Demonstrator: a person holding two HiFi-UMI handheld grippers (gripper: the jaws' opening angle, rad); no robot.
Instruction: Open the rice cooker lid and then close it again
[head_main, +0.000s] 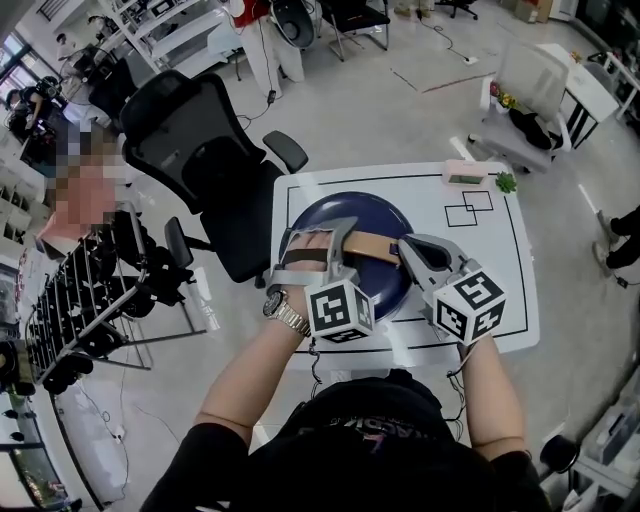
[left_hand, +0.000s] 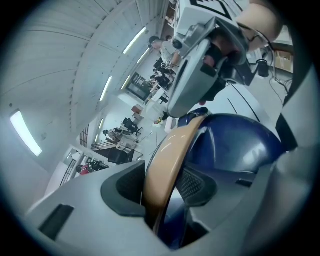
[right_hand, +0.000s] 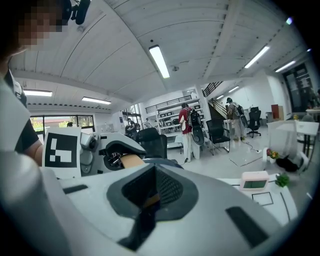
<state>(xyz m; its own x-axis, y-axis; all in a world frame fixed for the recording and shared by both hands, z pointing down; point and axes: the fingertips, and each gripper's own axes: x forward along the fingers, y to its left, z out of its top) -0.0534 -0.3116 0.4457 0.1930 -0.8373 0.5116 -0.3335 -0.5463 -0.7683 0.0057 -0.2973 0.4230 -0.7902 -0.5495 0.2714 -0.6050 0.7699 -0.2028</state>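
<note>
The rice cooker's dark blue domed lid (head_main: 345, 212) is down, on the white table (head_main: 500, 290). A tan handle (head_main: 372, 247) lies across its top. My left gripper (head_main: 325, 245) sits over the handle's left part. In the left gripper view the tan handle (left_hand: 170, 155) runs between the two pads and both lie against it, with the blue lid (left_hand: 235, 140) to the right of it. My right gripper (head_main: 408, 245) is shut, its tip at the handle's right end. In the right gripper view only a sliver of tan shows at the seam of the closed right gripper (right_hand: 150, 200).
A small white device with a green display (head_main: 465, 173) and a small green thing (head_main: 506, 182) stand at the table's far right corner. A black office chair (head_main: 210, 160) stands close to the table's left side. A dark rack (head_main: 90, 310) fills the floor at the left.
</note>
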